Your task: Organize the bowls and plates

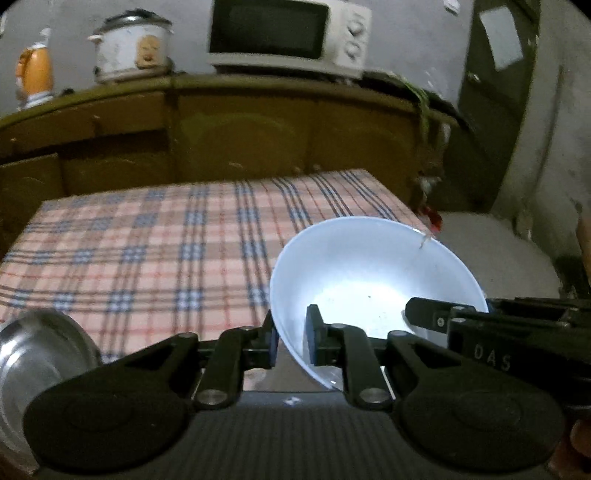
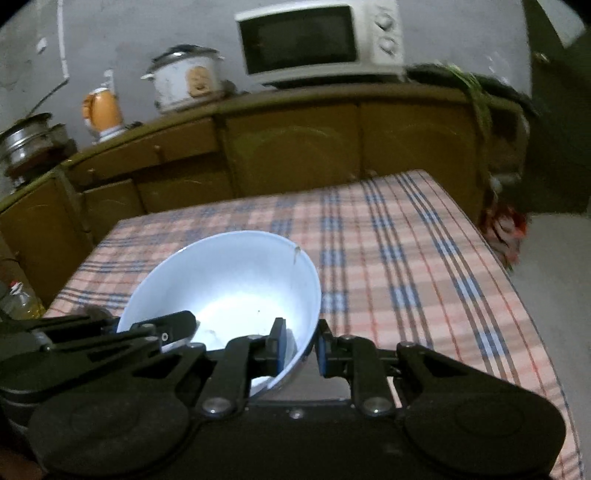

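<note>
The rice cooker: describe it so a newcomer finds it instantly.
Start at the white microwave on the brown cabinet counter behind the plaid table. Just left of it stands the rice cooker, white, round, lidded, with an orange patch on its front; the jug further left is mostly orange.

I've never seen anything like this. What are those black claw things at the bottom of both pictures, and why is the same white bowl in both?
They are two handheld grippers, one in each of a person's hands; no robot arm is involved. Each carries a wide-angle camera looking forward along its jaws, so one picture comes from the left gripper, the other from the right gripper. Both have their jaws shut on the rim of one white bowl, at opposite sides, holding it over a table with a checked cloth. A shiny metal bowl shows at the left view's edge. Behind, a microwave and a rice cooker stand on a counter.
</note>
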{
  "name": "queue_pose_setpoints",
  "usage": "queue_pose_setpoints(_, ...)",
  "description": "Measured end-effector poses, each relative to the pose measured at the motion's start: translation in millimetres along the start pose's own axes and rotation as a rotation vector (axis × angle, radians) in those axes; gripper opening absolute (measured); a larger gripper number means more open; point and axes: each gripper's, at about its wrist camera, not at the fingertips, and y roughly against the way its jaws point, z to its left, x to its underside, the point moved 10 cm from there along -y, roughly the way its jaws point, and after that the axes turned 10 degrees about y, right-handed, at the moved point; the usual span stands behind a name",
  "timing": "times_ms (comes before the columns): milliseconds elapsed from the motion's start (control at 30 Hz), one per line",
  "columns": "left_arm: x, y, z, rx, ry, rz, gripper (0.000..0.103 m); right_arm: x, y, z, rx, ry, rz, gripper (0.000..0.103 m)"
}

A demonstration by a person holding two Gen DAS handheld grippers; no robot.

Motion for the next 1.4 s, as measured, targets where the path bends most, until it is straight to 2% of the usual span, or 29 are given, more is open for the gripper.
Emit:
queue_pose_setpoints(233, 39, -23, 0, 0.007, -0.025, 0.072, 0.016, 42, -13, -12, 0.004, -0.021, 0.071, 0.022)
queue_pose_setpoints(533, 59, -36, 7, 0.000, -0.038, 0.104, 0.017, 68, -30, -9, -0.002, -0.008, 0.102, 0.022)
queue_pose_setpoints(833, 69, -38, 17, 0.009, 0.011, 0.090, 0.019, 73, -40, 3, 0.002, 0.049, 0.084, 0.024)
queue_pose_setpoints(1167, 69, -36, 19, 0.020, 0.014, 0.101, 0.021, 69, -36, -3, -0.028, 0.026, 0.095, 0.026)
queue_pose_setpoints(1200, 69, -36, 18, 0.020, 0.013, 0.101, 0.022, 67, -35, -5, -0.024, 0.025, 0.092, 0.032)
queue_pose_setpoints(1233, 67, -34, 18, 0.016, 0.008, 0.090, 0.023, 64, -31, -7, -0.009, 0.030, 0.074, 0.055)
queue_pose_setpoints(1267, 66, -33, 17, 0.012, 0.004, 0.087, 0.024, 60, -28, -10, 0.023, 0.040, 0.058, 0.065)
queue_pose_setpoints(1300, 65, -31, 17, 0.012, 0.000, 0.083, 0.025, 56, -24, -13, 0.039, 0.047, 0.043, 0.069)
queue_pose_setpoints(1400, 63, -28, 15, 0.006, -0.003, 0.074, 0.029, 52, -19, -20, 0.023, 0.015, 0.034, 0.069)
